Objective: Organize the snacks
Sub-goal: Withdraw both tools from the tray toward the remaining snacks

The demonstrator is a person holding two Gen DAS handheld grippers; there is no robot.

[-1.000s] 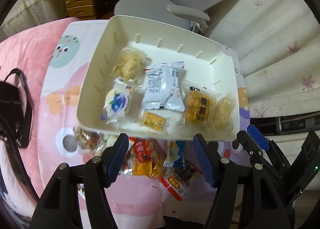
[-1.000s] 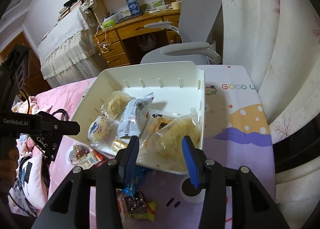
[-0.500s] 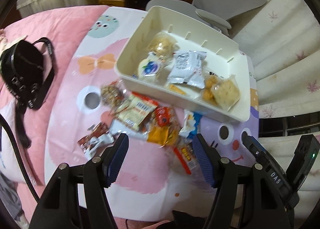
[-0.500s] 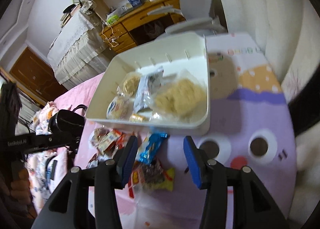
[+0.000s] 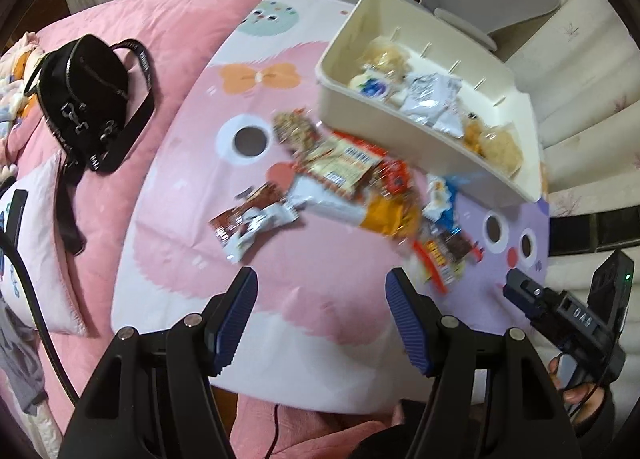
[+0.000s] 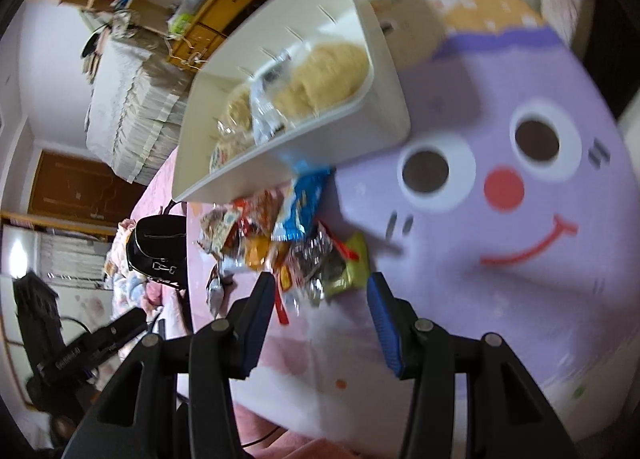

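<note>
Now both tools (image 5: 320,315) (image 6: 322,309) nearer loose snacks (image 5: 344,175).

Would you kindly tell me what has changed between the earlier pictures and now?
Both grippers pulled back from the cream plastic bin toward the pile of loose snack packets on the cartoon-printed mat. The left gripper is empty, over bare mat; the right gripper rolled and now frames the foil packet with a green edge, jaws open. Nothing was gripped or released. Bin contents and the black bag stayed put.
</note>
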